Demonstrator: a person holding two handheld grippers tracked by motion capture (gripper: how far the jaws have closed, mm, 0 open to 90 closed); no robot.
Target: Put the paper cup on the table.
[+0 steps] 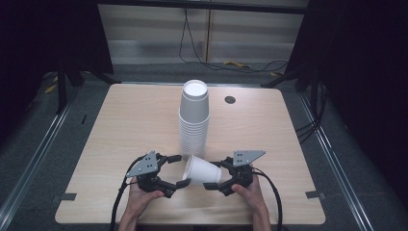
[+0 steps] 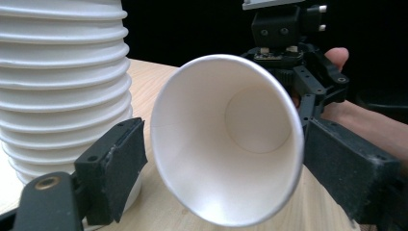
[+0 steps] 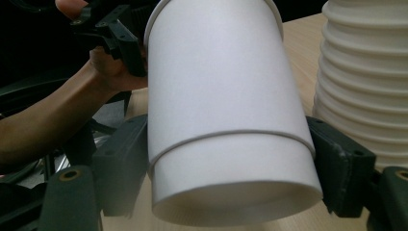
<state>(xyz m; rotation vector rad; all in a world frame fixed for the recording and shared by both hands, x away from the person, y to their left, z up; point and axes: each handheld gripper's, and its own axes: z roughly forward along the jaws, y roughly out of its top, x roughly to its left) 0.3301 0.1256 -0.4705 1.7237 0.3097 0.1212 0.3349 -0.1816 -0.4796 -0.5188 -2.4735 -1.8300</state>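
A single white paper cup [image 1: 203, 171] lies on its side just above the table [image 1: 120, 144], near the front edge. My right gripper [image 1: 214, 175] is shut on its base end. Seen from the right gripper view, the pads press both sides of the cup [image 3: 226, 96], with my right gripper [image 3: 231, 163] around it. The cup's mouth [image 2: 226, 139] faces my left gripper [image 1: 179, 170], which stands open with a jaw on each side of the rim. A tall stack of white cups [image 1: 194, 120] rises right behind.
The cup stack [image 2: 62, 86] is close on the left gripper's far side and also close to the right gripper's jaw [image 3: 365, 86]. A dark round hole [image 1: 230, 100] marks the table's back right. Cables [image 1: 231, 63] lie on the floor beyond.
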